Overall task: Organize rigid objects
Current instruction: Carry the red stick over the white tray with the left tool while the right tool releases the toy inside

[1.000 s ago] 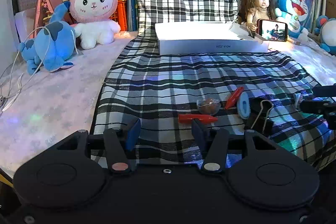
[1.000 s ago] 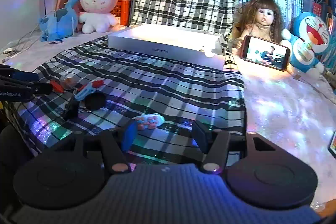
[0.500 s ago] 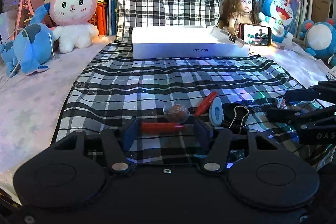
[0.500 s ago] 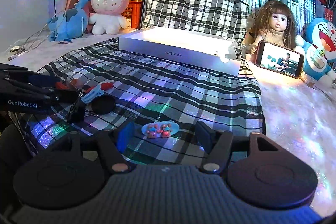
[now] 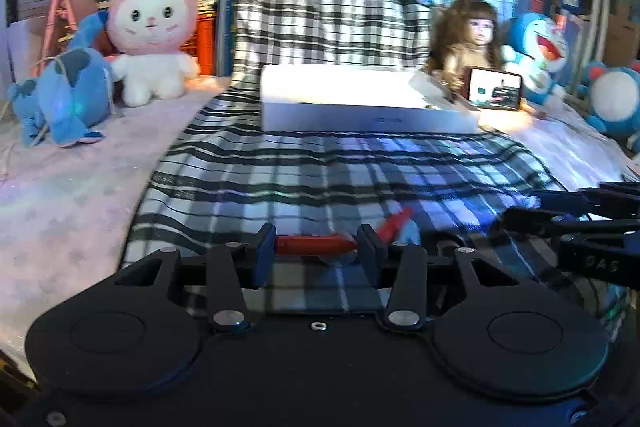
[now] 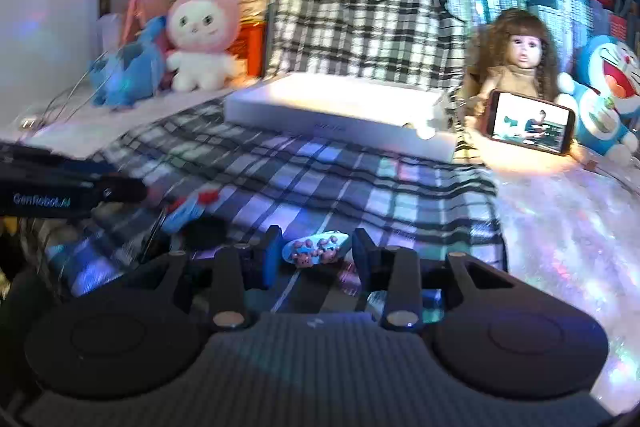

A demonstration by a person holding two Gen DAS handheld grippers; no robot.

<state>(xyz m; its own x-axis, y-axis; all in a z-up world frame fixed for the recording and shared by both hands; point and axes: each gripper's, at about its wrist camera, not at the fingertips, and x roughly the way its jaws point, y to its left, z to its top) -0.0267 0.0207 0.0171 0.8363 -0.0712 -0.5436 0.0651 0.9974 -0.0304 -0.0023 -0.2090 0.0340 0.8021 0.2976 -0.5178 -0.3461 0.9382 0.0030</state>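
In the left wrist view my left gripper (image 5: 317, 247) has its jaws closing on a thin red stick (image 5: 316, 244) that spans the gap, and both pads touch its ends. A second red piece (image 5: 396, 221) lies just behind it on the plaid cloth (image 5: 320, 179). In the right wrist view my right gripper (image 6: 317, 253) is closing on a small blue clip with pink bears (image 6: 316, 247), whose ends meet the pads. A shallow white box (image 6: 336, 107) stands open at the back of the cloth.
A blue and red clip (image 6: 188, 207), a black disc (image 6: 204, 231) and a binder clip (image 6: 154, 235) lie left of the right gripper, near the left gripper (image 6: 72, 195). Plush toys (image 5: 152, 35), a doll (image 6: 520, 59) and a phone (image 6: 530, 123) flank the box.
Both grippers have closed in. The left one moved forward until the red stick sat between its pads. The right one moved up to the blue clip and narrowed sharply around it.
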